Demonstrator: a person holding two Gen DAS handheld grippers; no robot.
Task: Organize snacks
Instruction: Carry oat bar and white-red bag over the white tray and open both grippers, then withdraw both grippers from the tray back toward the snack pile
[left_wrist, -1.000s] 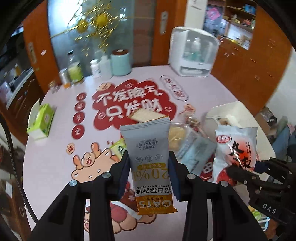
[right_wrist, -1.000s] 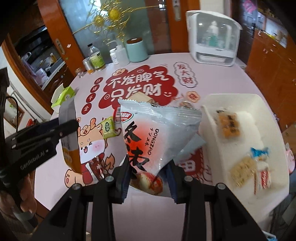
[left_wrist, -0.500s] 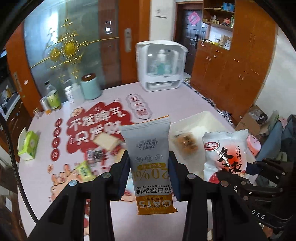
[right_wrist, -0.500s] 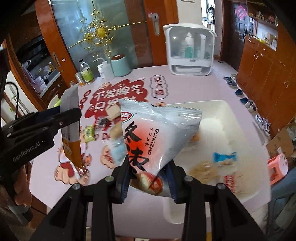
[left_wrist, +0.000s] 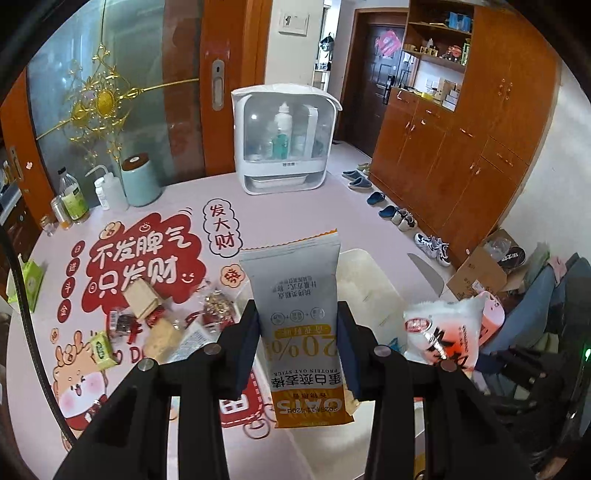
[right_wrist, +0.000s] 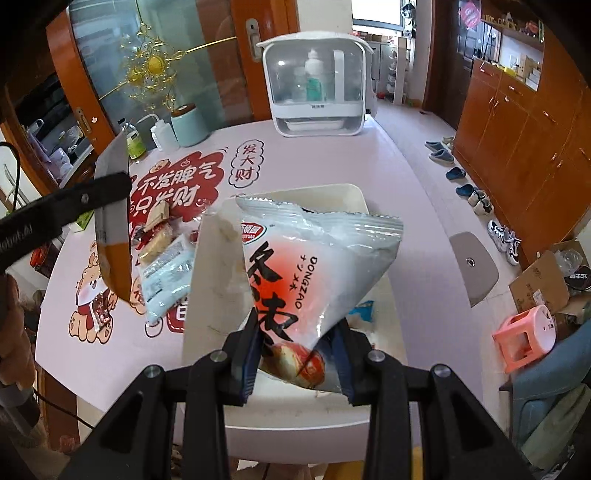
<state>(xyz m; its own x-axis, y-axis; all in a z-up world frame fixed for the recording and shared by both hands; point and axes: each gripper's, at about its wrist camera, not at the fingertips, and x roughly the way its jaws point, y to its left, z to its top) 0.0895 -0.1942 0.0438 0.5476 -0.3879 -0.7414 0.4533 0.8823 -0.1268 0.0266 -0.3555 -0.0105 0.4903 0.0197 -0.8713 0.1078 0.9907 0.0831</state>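
Both cams ride on the handheld grippers, looking forward and steeply down past their own fingers (left_wrist: 251, 332) at the pink desk (left_wrist: 177, 206). The left one sits left of the right; both catch the white tray (right_wrist: 295, 402), the red lettering and the white cabinet (right_wrist: 314, 85).

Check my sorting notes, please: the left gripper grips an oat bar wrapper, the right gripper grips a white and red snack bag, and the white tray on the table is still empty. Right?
Not quite: the white tray is not empty; the right wrist view shows a blue-wrapped snack lying in it. The rest stands: the left gripper grips the oat bar wrapper, and the right gripper grips the white and red snack bag.
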